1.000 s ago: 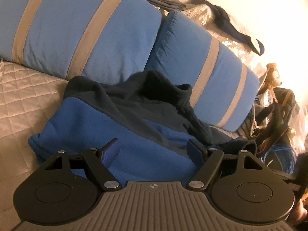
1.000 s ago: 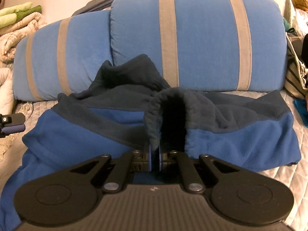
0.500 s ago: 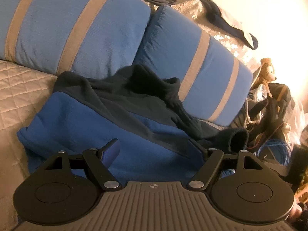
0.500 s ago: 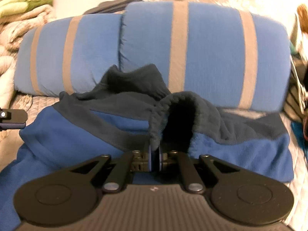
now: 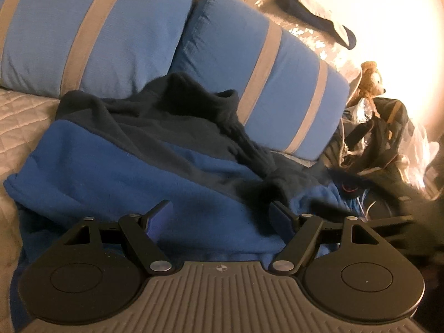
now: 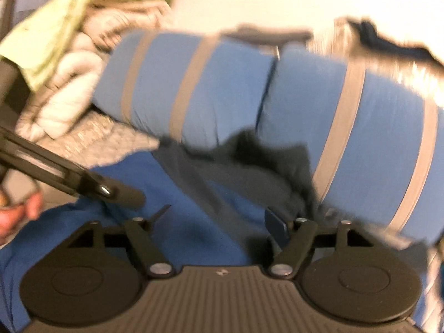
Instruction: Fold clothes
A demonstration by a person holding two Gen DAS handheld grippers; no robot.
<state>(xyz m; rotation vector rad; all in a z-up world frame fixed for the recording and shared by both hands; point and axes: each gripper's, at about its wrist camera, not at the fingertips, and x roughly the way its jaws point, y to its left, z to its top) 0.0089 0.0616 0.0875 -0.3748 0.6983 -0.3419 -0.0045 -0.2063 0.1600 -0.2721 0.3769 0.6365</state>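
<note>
Left wrist view is showing me the two-tone blue and dark navy fleece jacket (image 5: 133, 177), which is lying crumpled on the pale quilted bed cover (image 5: 19, 116), its collar leaning against the blue pillows with grey stripes (image 5: 116, 27). I am keeping the left gripper (image 5: 222, 216) just above the blue part, and its fingers are spread with nothing between them. On the right wrist view, which is blurred, the right gripper (image 6: 219, 222) has just been opening; its fingers are standing wide apart and no cloth is between them now, so the dark sleeve (image 5: 249, 149) is lying loose across the body. I am judging the fleece as soft, thick and light, not slippery, so it will bunch easily. I think the best places to take hold are the hem and the shoulder seam, pinching only one layer.
</note>
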